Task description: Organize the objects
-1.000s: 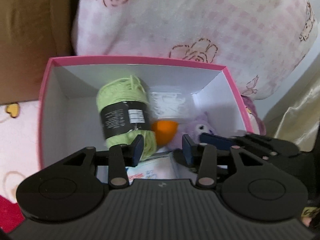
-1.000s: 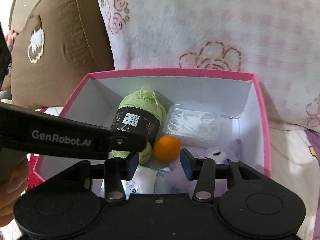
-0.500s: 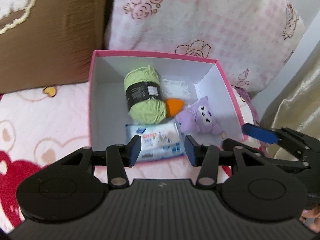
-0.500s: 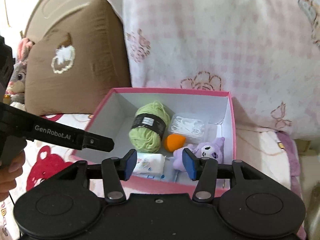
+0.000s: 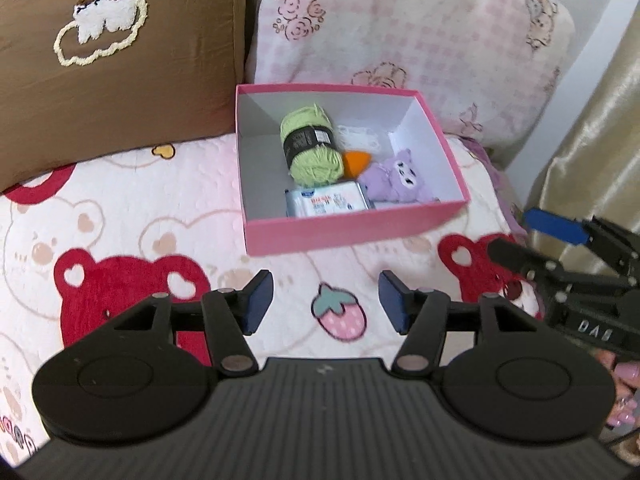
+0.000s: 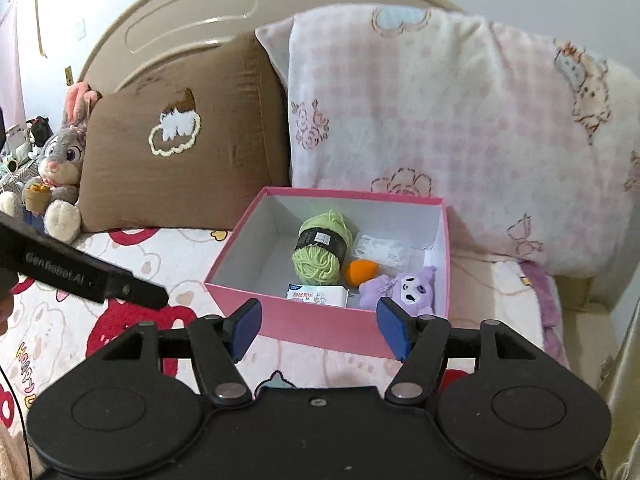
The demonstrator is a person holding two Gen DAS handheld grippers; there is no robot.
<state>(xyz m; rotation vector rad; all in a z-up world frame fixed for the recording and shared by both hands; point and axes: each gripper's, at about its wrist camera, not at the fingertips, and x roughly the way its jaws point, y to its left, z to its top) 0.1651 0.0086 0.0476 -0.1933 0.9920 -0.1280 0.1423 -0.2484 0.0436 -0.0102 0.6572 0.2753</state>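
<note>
Both pairs of my fingers, left gripper [image 5: 326, 301] and right gripper [image 6: 319, 329], are opening with nothing between them. Near the bed's head edge stands the pink cardboard box [image 5: 352, 226], holding fuzzy green yarn [image 5: 312, 148], a purple plush [image 5: 396, 182] and a glossy tissue pack [image 5: 326, 202].

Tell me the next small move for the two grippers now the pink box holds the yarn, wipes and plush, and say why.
Probably just lift both clear and stop. The left gripper and right gripper are opening with nothing between their fingers, and the yarn, wipes and plush already lie inside the pink box. Nothing loose shows on the blanket.
</note>
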